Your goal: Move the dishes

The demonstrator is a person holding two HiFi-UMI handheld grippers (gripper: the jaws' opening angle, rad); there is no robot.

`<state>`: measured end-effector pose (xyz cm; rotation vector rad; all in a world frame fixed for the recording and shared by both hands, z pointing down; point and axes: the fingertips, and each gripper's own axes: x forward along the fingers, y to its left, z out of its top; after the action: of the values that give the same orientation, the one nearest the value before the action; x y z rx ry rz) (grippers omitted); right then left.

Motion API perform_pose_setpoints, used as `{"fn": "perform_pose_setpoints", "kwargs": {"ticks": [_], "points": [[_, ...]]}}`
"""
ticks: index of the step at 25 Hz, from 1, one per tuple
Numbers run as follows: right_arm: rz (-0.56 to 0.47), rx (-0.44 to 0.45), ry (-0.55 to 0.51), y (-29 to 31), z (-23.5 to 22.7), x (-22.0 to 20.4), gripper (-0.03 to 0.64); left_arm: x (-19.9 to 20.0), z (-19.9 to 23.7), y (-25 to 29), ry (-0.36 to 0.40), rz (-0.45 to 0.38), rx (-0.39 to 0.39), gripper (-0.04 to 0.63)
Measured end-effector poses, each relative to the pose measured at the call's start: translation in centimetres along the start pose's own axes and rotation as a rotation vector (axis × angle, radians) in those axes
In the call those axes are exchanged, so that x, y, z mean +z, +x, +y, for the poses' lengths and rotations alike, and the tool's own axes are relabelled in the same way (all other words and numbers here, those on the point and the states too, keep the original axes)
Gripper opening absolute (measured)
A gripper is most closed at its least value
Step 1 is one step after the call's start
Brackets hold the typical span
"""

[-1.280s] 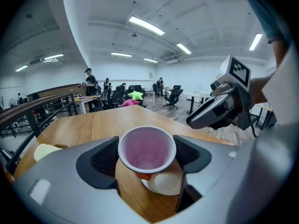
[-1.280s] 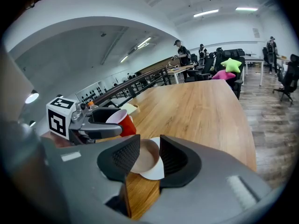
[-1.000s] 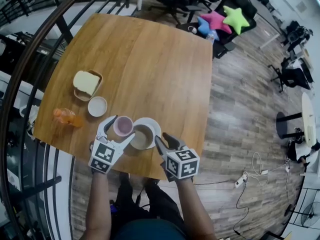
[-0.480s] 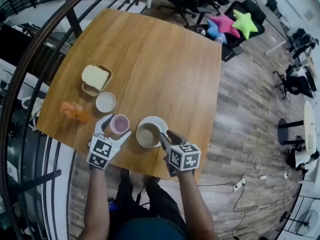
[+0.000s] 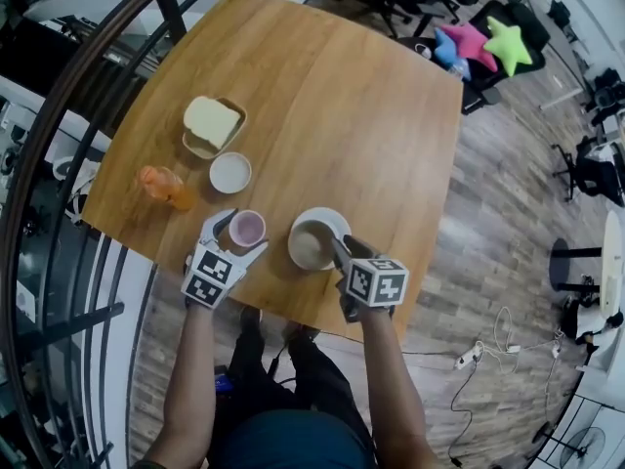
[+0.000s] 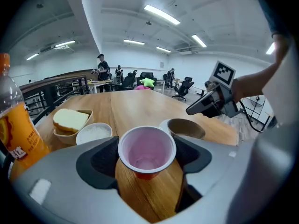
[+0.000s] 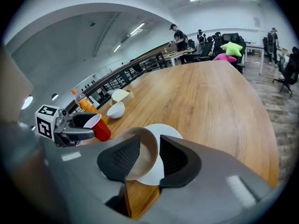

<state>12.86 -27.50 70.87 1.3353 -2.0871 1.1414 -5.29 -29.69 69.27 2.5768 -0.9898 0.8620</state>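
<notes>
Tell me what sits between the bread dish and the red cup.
A small white bowl sits on the table between the bread dish and the red cup. The head view shows this most plainly.

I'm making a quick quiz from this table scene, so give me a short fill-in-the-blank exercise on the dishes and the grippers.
1. The left gripper has its jaws around a red ____.
2. The brown bowl sits on a white ____.
3. The bottle beside the small white bowl holds a drink coloured ____.

Missing words: cup; plate; orange.
</notes>
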Motion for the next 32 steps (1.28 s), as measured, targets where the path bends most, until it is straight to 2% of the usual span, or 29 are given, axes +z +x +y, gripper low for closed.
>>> {"fn": "perform_pose_setpoints", "kwargs": {"ticks": [10,25,32], "points": [[0.053,-0.004,0.014,2.2,-0.6,-1.3,0.114,-3.0,-0.3,1.1,-0.005,0.024,-0.036,0.362],[0.116,-0.023,0.054,3.6,-1.3,-3.3,0.109,-2.9,-2.1,1.6,0.017,-0.007,-0.08,0.37],[0.105,-0.041,0.083,3.3,-1.6,-3.2,0.031,-2.6,-2.6,1.6,0.021,-0.008,-0.09,0.383]]}}
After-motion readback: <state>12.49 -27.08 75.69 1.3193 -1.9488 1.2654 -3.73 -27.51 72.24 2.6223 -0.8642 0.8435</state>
